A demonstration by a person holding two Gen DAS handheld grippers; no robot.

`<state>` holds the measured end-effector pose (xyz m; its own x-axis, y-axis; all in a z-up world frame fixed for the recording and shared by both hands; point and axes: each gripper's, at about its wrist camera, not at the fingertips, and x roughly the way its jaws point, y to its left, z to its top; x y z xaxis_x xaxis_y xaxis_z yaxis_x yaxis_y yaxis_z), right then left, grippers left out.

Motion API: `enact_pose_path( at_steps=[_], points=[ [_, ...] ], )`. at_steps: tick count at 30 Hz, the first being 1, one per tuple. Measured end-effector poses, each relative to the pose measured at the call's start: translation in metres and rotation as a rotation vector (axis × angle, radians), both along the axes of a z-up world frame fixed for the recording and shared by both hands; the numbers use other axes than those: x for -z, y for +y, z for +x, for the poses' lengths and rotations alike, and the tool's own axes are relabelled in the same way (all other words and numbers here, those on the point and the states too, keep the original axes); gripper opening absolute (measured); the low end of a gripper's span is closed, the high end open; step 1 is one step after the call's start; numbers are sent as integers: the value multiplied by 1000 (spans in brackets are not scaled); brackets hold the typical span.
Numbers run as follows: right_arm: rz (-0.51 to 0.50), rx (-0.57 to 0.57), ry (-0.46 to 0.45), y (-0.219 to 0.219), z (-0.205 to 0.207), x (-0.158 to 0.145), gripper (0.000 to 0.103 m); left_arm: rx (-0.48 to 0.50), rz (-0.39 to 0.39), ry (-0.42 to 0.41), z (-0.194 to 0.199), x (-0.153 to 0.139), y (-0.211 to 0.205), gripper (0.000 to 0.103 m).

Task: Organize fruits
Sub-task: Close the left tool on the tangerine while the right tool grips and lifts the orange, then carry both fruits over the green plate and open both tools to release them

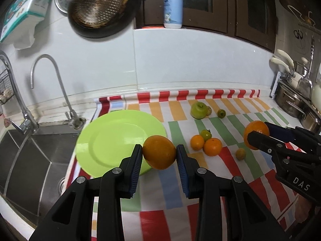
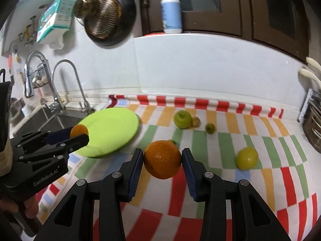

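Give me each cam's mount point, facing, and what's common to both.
Left wrist: sits on the left gripper, looking forward along its jaws over the striped counter toward the tiled wall; jaws shut on an orange beside the green plate; the right gripper enters at right holding a second orange.
Right wrist: sits on the right gripper, same facing; the left gripper and a bit of hand show at left.
Shared: plate, both oranges, green apple, faucet, pump bottle.
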<state>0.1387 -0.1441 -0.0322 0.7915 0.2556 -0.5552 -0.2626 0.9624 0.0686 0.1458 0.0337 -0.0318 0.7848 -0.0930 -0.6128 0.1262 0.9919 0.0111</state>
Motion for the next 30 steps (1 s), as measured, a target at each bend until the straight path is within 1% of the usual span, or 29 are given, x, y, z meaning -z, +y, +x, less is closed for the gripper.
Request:
enact_pose_path(
  at_steps=[7, 14, 19, 22, 30],
  points=[
    [5, -52, -29, 29, 3, -10, 41, -15, 20, -27, -3, -8, 23, 34],
    [18, -98, -60, 61, 19, -21, 41, -24, 24, -52, 9, -15, 49, 34],
    [26, -130, -67, 89, 39, -23, 41, -25, 24, -54, 26, -15, 68, 34],
    [27, -139, -51, 104, 53, -19, 41, -30, 22, -53, 39, -12, 79, 34],
    [8, -148, -23, 135, 97, -6, 41, -49, 28, -18, 81, 9, 104, 34]
  ],
)
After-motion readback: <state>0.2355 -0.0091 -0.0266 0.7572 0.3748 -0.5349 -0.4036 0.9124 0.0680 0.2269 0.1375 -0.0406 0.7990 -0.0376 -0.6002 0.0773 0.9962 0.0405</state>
